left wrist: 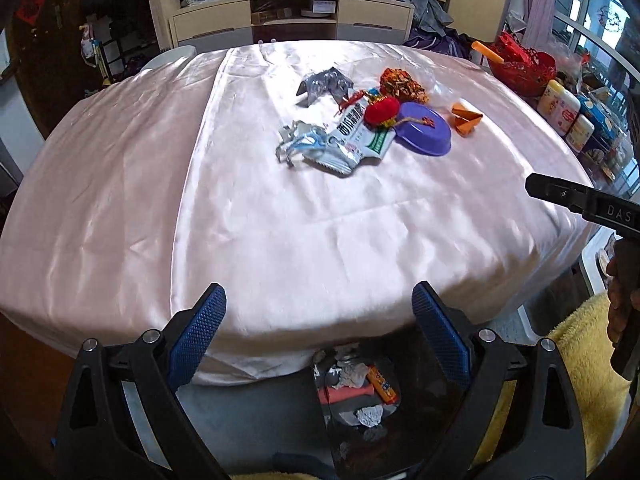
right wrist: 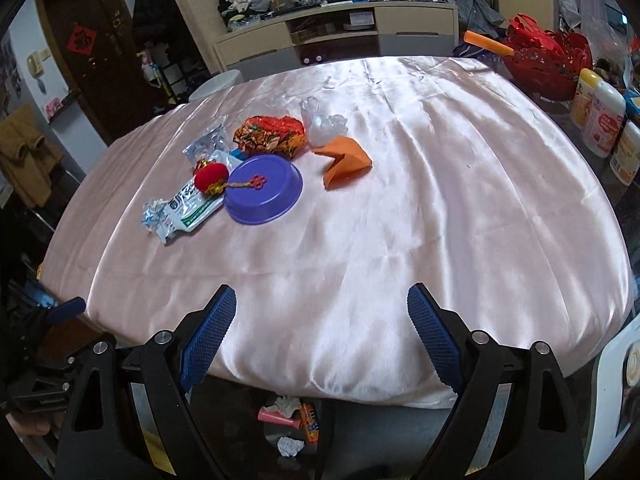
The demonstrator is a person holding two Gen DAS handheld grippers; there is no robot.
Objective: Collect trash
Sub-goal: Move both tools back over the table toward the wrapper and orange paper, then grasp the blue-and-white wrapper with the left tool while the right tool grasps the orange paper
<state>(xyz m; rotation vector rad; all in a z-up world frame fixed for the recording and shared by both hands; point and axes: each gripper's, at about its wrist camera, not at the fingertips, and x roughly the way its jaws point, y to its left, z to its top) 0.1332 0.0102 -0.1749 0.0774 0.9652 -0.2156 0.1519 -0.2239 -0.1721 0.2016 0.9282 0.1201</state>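
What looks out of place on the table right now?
The purple bowl sits upside down among crumpled wrappers, and the red lantern ornament lies with its tassel cord draped across the bowl's upturned base. Neither looks like trash the way the white snack bag and orange paper do.

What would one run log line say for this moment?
left gripper: open, empty | right gripper: open, empty | wrappers: on table

Pink-clothed table (right wrist: 400,208) (wrinkled) holds wrappers (right wrist: 192,204), purple bowl (right wrist: 264,190).
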